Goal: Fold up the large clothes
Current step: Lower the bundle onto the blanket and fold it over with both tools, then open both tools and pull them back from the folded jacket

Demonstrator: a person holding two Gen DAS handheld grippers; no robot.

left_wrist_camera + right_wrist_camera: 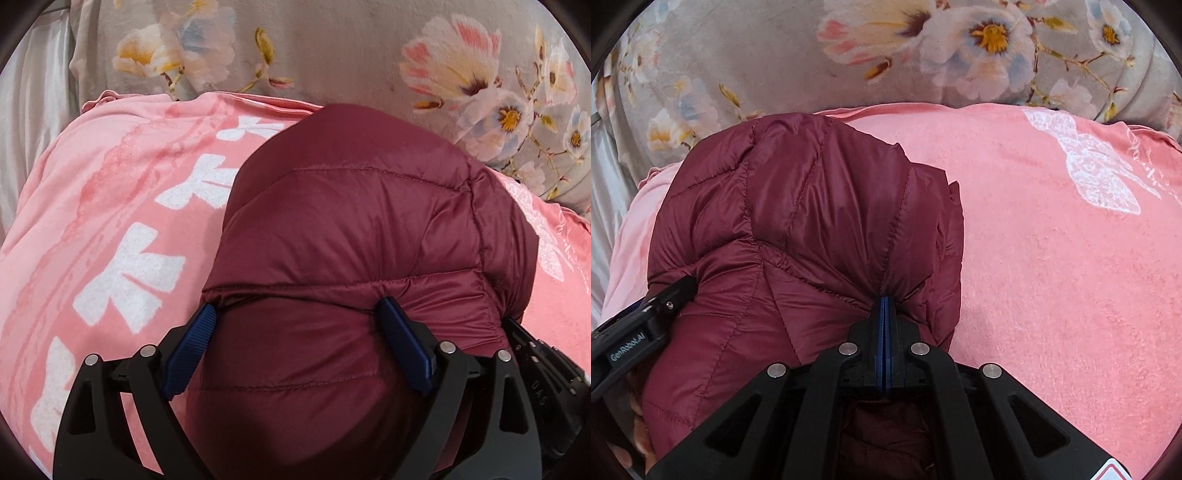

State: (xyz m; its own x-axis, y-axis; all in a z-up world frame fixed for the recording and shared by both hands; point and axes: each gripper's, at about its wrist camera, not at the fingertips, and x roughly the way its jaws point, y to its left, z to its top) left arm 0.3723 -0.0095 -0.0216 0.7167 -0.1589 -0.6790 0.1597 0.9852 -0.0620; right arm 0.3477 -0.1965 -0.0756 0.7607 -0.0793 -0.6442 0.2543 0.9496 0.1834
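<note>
The maroon puffer jacket (351,240) is bundled on the pink blanket (110,221), lying straight ahead of both claws, its bulk running away from them toward the floral bedding (332,55). The left claw (299,314) stands wide, the padded hem bulging between its pads. The right claw (885,302) (just beside it) is pinched tight on a fold. No containers here.

A pink blanket (110,206) with white print overlaps a grey floral quilt (332,55)
</note>
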